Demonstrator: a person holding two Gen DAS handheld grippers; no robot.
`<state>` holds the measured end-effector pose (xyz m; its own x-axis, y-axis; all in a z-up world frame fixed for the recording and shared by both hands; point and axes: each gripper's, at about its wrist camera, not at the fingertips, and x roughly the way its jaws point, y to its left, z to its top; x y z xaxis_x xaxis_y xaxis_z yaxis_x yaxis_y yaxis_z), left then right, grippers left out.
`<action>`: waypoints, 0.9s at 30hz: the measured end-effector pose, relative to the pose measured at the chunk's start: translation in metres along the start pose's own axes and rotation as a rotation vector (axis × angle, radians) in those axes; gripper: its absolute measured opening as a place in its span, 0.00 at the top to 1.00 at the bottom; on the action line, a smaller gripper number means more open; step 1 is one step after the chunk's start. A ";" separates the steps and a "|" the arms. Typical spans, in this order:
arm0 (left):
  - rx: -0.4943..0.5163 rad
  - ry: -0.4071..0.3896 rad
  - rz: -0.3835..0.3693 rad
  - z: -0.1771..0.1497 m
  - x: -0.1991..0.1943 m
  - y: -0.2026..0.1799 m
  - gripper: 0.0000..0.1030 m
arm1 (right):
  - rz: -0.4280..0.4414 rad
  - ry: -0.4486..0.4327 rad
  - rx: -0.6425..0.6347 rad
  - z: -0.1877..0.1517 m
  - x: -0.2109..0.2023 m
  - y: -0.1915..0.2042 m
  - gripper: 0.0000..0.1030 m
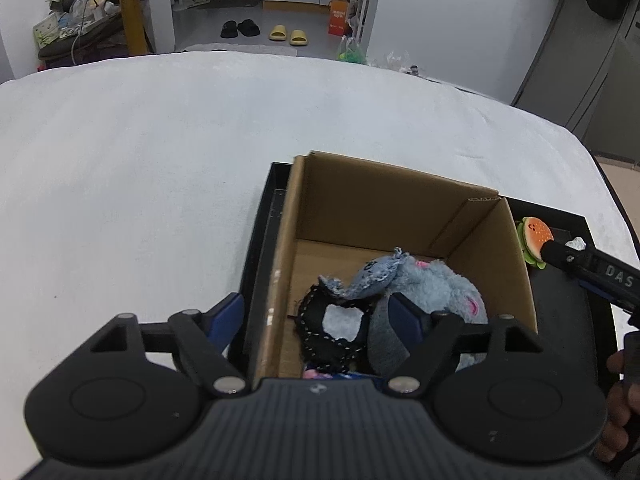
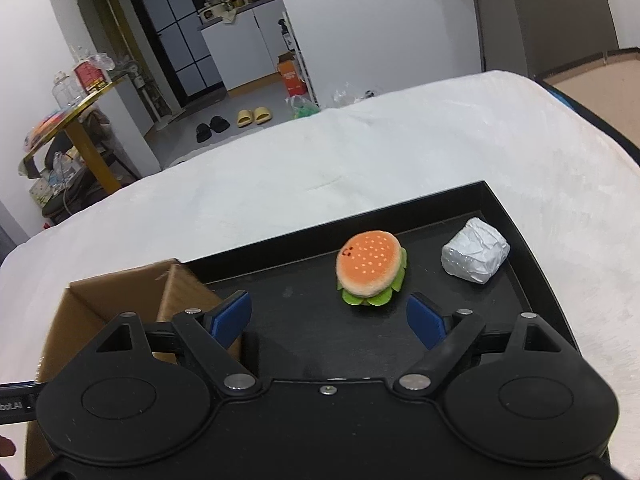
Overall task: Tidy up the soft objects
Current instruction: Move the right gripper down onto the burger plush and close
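Left gripper spread, empty, above boxed plush toys. Right gripper spread too, lined up behind burger toy, presumably for boxing next.

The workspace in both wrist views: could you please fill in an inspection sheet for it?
Surface: white cloth over the table, with a black tray on it.
Job's things: cardboard box standing in the tray, holding a blue-grey plush and a black strap item; burger plush on the tray beside the box.
Clutter: foil-wrapped packet on the tray, apart from the burger plush.
Grippers: left gripper open over the box, nothing held; right gripper open just short of the burger plush, nothing held.
Cables: nothing seen.
Surroundings: slippers on the floor, a cluttered side table, an orange box.
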<state>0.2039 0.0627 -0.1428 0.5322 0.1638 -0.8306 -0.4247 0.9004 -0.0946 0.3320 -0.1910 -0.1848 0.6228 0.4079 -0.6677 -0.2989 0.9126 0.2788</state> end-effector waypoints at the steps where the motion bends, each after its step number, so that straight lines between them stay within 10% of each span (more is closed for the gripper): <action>1: 0.003 0.002 0.000 0.001 0.001 -0.002 0.24 | -0.001 0.004 0.007 -0.001 0.003 -0.002 0.18; 21: 0.018 0.035 0.038 0.012 0.021 -0.014 0.24 | -0.042 0.007 0.005 0.000 0.042 -0.009 0.20; 27: 0.018 0.042 0.036 0.013 0.021 -0.014 0.24 | -0.061 0.009 -0.017 -0.002 0.048 -0.007 0.45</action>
<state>0.2302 0.0589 -0.1519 0.4852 0.1797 -0.8558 -0.4299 0.9012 -0.0545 0.3624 -0.1775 -0.2202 0.6339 0.3511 -0.6891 -0.2731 0.9352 0.2253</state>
